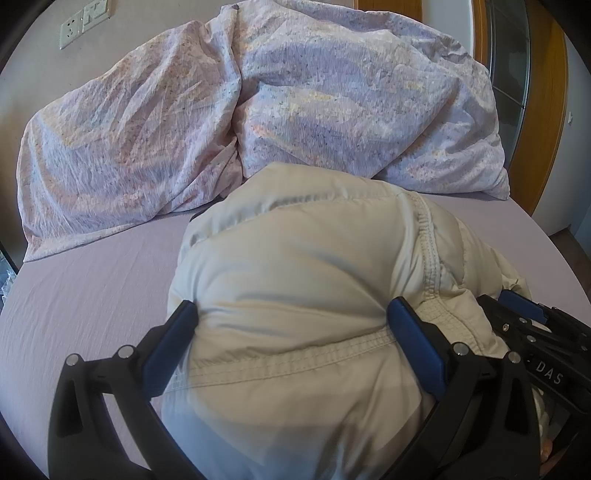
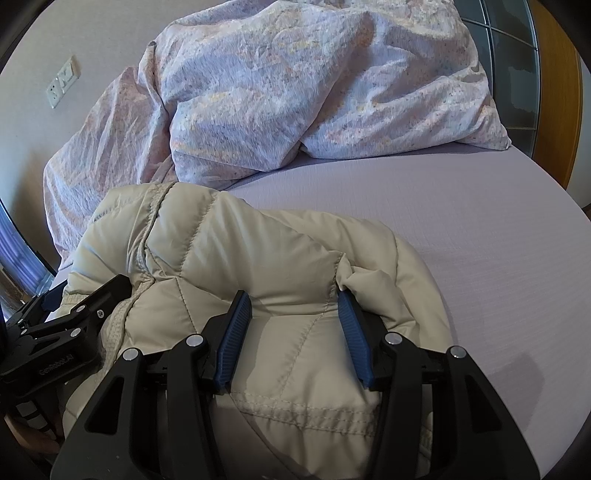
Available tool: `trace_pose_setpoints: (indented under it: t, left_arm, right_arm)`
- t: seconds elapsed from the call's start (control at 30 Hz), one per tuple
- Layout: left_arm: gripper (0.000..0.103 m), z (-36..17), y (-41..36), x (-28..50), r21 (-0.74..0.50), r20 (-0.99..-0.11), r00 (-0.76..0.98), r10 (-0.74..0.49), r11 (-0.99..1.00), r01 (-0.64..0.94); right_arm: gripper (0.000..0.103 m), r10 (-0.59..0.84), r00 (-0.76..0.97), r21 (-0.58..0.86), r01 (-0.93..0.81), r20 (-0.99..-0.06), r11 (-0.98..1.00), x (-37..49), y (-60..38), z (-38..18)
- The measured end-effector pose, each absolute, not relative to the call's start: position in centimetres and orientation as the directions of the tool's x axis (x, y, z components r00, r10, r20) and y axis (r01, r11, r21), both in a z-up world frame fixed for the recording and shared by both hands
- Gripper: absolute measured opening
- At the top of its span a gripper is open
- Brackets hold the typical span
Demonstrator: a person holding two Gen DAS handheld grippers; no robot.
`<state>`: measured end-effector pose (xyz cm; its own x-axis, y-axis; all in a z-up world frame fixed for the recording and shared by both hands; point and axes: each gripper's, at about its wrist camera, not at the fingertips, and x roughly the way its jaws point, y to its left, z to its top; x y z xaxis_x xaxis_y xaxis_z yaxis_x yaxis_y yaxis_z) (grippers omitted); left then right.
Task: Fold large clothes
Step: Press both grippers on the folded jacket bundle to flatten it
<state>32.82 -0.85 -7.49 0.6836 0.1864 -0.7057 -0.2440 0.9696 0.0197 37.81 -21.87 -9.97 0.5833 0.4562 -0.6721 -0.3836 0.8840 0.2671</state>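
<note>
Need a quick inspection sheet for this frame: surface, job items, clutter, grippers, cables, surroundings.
Surface: bed with lilac fitted sheet, lightly creased.
Job's things: beige quilted jacket bunched at the near edge of the bed, not flat.
Clutter: crumpled floral duvet heaped at the far side of the bed; the jacket's far end reaches its edge.
Grippers: left gripper wide, blue pads pressed against a thick jacket fold; right gripper narrower, pads pressed against another fold.
Cables: nothing seen.
Surroundings: wall socket plate on beige wall; wooden-framed glass door at right.
</note>
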Motion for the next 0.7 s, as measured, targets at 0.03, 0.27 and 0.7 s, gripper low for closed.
trace_pose_setpoints:
  t: [0.03, 0.27, 0.7]
  left_arm:
    - [0.101, -7.51, -0.80, 32.88, 0.019, -0.705, 0.684, 0.186, 0.970, -0.244]
    - [0.101, -7.51, -0.85, 32.82, 0.020, -0.704, 0.685, 0.187, 0.970, -0.244]
    - [0.101, -7.47, -1.01, 32.65, 0.022, -0.698, 0.689, 0.192, 0.969, -0.248]
  right_arm:
    - [0.052, 0.456, 0.585, 0.267, -0.384, -0.671, 0.884, 37.82, -21.87, -9.98]
    - [0.052, 0.456, 0.588, 0.265, -0.385, -0.669, 0.884, 37.66, -21.91, -9.99]
    - [0.052, 0.450, 0.591, 0.258, -0.382, -0.670, 0.887, 37.60, -21.85, -9.93]
